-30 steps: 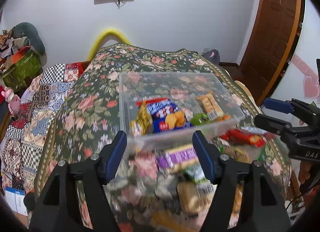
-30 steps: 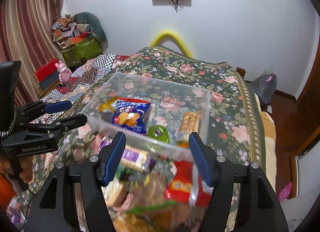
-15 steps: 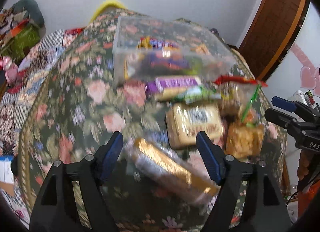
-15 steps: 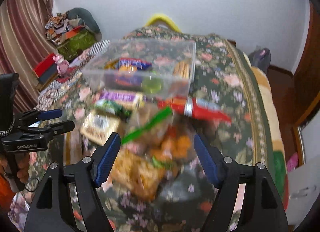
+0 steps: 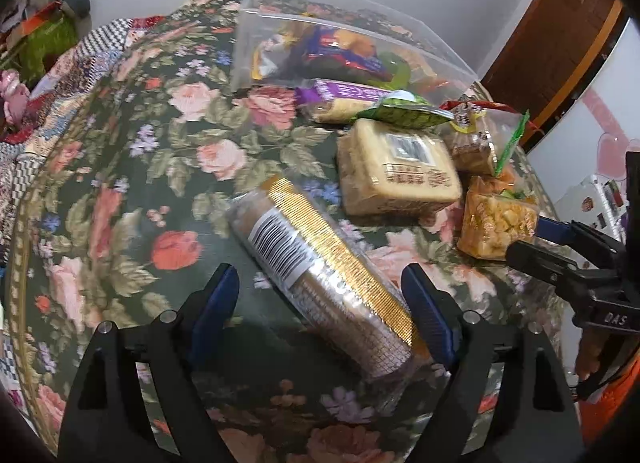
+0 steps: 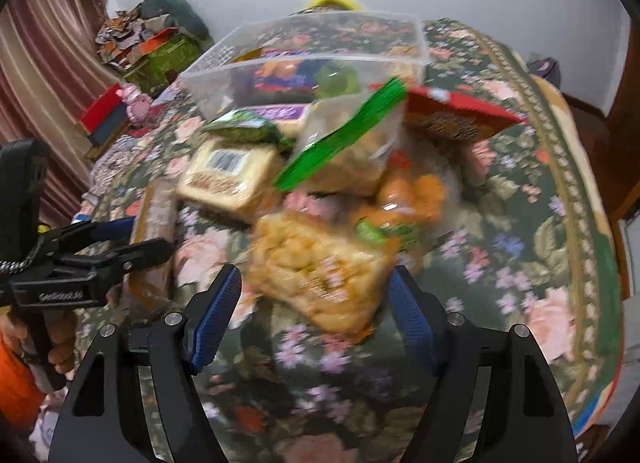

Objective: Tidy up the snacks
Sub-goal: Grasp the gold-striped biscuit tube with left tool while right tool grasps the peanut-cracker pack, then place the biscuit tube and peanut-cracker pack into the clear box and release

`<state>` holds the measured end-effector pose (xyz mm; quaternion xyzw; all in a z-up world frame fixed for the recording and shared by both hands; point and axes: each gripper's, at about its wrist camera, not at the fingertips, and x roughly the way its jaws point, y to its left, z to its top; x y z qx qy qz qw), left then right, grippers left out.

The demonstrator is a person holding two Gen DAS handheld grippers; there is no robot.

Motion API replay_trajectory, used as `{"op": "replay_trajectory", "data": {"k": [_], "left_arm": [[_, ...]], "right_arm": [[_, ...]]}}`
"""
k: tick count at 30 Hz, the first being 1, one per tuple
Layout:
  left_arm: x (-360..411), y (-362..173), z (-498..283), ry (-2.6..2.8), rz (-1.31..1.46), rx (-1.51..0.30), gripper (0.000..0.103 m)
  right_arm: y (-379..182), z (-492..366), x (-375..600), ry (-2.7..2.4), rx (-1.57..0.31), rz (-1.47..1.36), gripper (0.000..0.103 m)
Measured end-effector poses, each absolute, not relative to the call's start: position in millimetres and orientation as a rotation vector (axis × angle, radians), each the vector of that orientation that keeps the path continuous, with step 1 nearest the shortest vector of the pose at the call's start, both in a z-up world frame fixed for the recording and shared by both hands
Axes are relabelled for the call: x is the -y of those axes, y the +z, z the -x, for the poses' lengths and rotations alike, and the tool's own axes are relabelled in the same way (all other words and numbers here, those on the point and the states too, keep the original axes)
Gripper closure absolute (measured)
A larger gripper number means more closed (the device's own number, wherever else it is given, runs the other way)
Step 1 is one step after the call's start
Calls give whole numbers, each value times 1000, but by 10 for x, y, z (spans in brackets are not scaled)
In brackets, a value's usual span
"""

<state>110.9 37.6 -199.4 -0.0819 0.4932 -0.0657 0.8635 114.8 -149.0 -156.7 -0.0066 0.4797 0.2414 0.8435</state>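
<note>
My left gripper (image 5: 320, 303) is open, its fingers on either side of a gold-wrapped biscuit roll (image 5: 320, 263) that lies on the floral cloth. My right gripper (image 6: 316, 311) is open around a clear packet of yellow crunchy snack (image 6: 320, 271). Behind lie a square biscuit pack (image 5: 396, 171), a green packet (image 5: 404, 111), a purple bar (image 5: 344, 97) and a green-topped bag (image 6: 348, 143). A clear plastic box (image 5: 256, 43) at the back holds several snacks.
A red packet (image 6: 460, 115) lies right of the box. The table's floral cloth (image 5: 140, 183) drops off at the left and front edges. A brown door (image 5: 560, 43) stands at the right; clutter (image 6: 156, 43) is piled at the far left.
Both grippers have dropped and pulled back from the box toward the near snacks. The left now straddles the gold roll, the right the yellow snack packet. Both stay open.
</note>
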Motion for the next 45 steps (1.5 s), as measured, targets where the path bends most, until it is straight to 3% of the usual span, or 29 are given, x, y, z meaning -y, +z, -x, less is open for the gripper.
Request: {"op": "replay_trajectory", "data": {"k": [3,8,15,23,38,40,41,45], "left_arm": [[-470,-1999,-1058,-93,117,-1019,19],[-594,-2001,-1040,-88,143,-1016,21],[-419,-2059,-1134,-113,91,-989,46],[-364,-2076,-1117,-160,86,-980,63],[-345,-2101,-1072,-161,71,-975,60],[-353,-2091,-1074,-163,73,-974,63],[-353,-2084,-1073,-163,74,-976,64],[-369,-2032,-1057,-157,77,-970,66]], "right_arm": [[-1584,-1071,1397,560,-1022,22,36],[-1589,-1029,1313,561,-1017,74,37],[-1444,-1083,1393,492,-953,103,36],[-1450,-1212,1149,551,-936,122,34],[-1723,-1246,1060,563,-1020,206,34],[-1702,-1279,1103,574,-1024,153,38],[-1692,-1300,1129,570,-1024,131,46],[-1674,-1302,1174,575,-1024,106,52]]}}
